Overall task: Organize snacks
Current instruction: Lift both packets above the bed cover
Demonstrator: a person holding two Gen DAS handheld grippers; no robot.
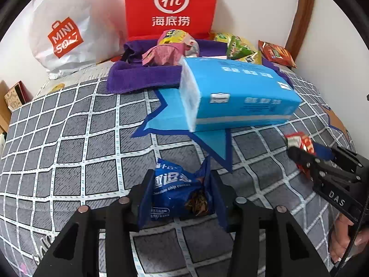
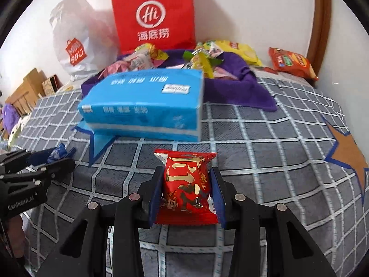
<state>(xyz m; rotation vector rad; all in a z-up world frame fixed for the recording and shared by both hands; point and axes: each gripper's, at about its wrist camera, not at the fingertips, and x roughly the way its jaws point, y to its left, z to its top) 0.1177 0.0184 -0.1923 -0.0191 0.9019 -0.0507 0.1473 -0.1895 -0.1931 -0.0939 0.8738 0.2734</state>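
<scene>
The left gripper (image 1: pixel 181 191) is clenched on a dark blue foil packet of chocolate chip cookies (image 1: pixel 178 190), its blue-padded fingers (image 1: pixel 145 198) pressing the crumpled wrapper from both sides. The packet sits between the jaws above the grey bedspread with a white grid pattern (image 1: pixel 69 138). The right gripper (image 2: pixel 186 191) is grasping a red foil snack packet with gold lettering (image 2: pixel 185 184), held upright, pads against both of its sides.

In the left wrist view the right gripper (image 1: pixel 299 152) shows at the right edge with the red packet (image 1: pixel 299 142) at its tips, and a bare hand (image 1: pixel 343 240) holds its handle. In the right wrist view the left gripper (image 2: pixel 62 155) shows at the far left edge with the blue wrapper (image 2: pixel 57 152) between its fingers.

Farther off on the bed lies a large sky-blue plastic pack of tissues (image 2: pixel 143 101), resting on a light blue star patch with a dark blue border (image 1: pixel 166 115). Behind it is a rumpled purple cloth (image 2: pixel 242 87) carrying a heap of snacks in pink, yellow and green wrappers (image 2: pixel 203 57). An orange-red crisp bag (image 2: pixel 291 63) lies on the bed at the far right, apart from the cloth. Against the far wall stand a red fabric bag with a white "Hi" logo (image 2: pixel 153 16) and, to its left, a white plastic shopping bag with an orange emblem (image 1: pixel 64 30). An orange-brown star patch (image 2: pixel 348 152) marks the bedspread at the right.
</scene>
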